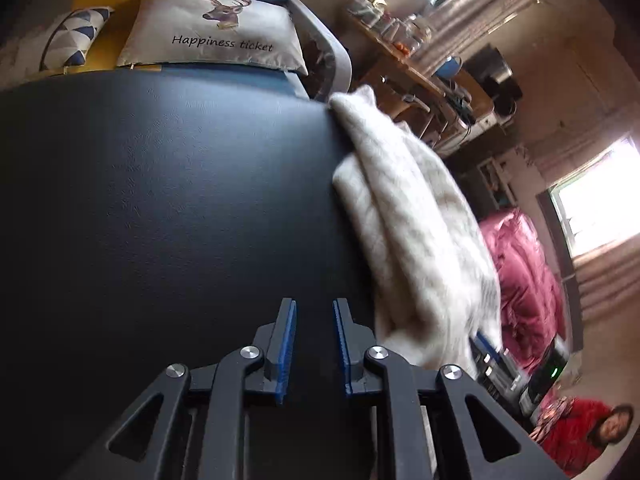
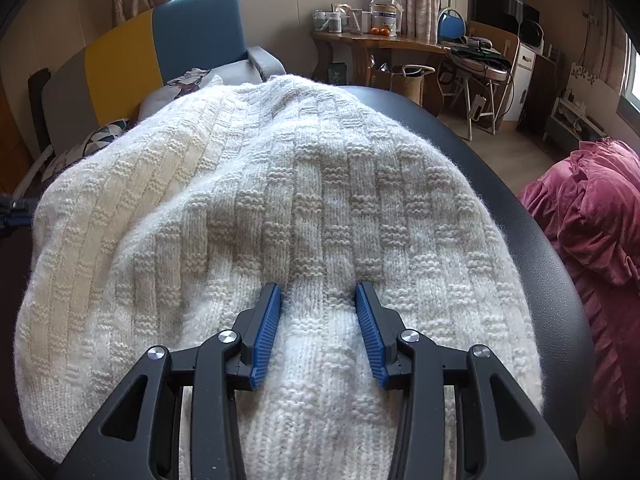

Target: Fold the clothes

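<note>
A cream knitted sweater (image 2: 280, 160) lies folded over on the dark padded table (image 2: 520, 220). My right gripper (image 2: 318, 288) rests on its near part, and a raised ridge of knit is pinched between the blue pads. In the left wrist view the sweater (image 1: 416, 216) lies along the right side of the table (image 1: 160, 200), blurred at its lower end. My left gripper (image 1: 315, 304) hovers over bare table just left of the sweater. Its jaws stand a little apart with nothing between them.
Two cushions (image 1: 216, 36) lean on a sofa behind the table. A pink garment (image 2: 592, 216) is heaped to the right of the table. A wooden desk (image 2: 380, 44) with jars stands at the back. A person in red (image 1: 576, 436) sits at the lower right.
</note>
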